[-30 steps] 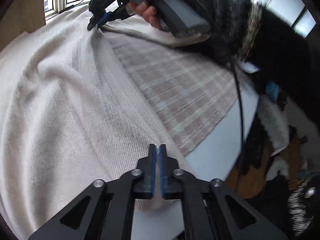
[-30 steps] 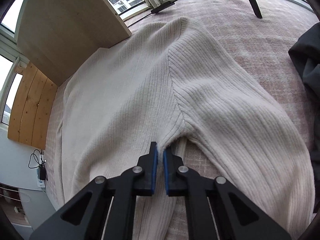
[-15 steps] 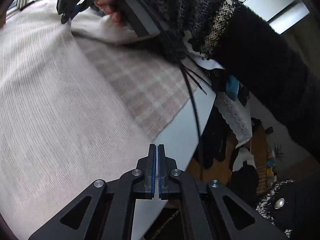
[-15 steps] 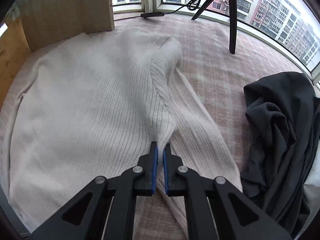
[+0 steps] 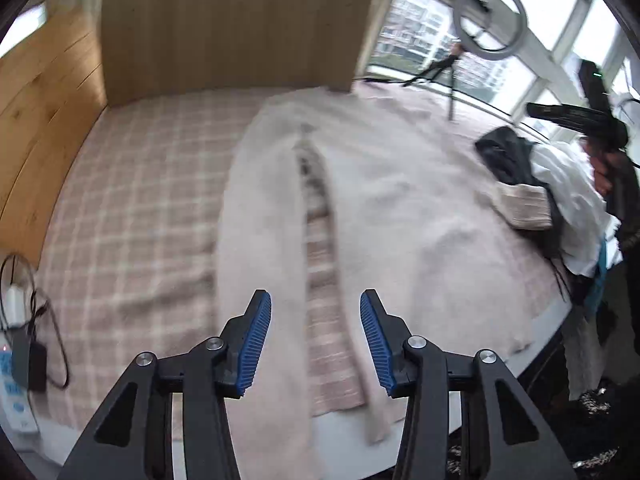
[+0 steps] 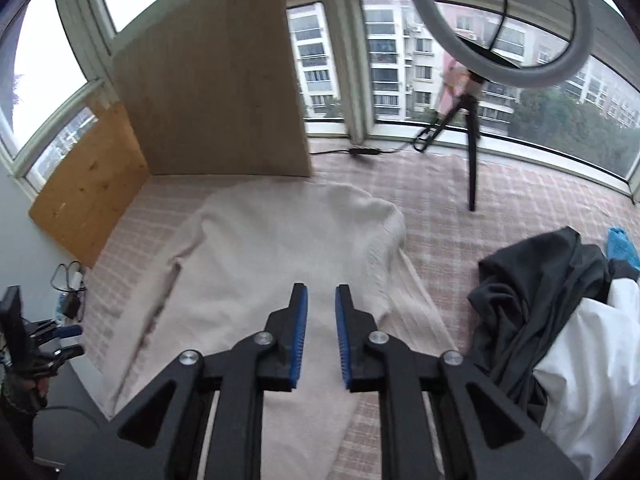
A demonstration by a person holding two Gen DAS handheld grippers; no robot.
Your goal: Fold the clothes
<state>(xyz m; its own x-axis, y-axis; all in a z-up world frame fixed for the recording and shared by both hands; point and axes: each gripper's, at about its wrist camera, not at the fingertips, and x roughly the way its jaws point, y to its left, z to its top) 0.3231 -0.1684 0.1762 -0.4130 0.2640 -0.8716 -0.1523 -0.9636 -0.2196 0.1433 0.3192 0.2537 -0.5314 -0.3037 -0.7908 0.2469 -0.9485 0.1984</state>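
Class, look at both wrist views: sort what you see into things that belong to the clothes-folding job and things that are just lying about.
Belongs to the job:
- cream knit sweater
- dark garment
- white garment
- left tongs, opening, empty
- right tongs, opening, empty

Just lying about:
- ring light
- tripod
- wooden board

Curved bay windows (image 6: 420, 80), wooden panels (image 6: 212, 100), ring light (image 6: 516, 20), pink plaid bedcover (image 5: 140, 200)
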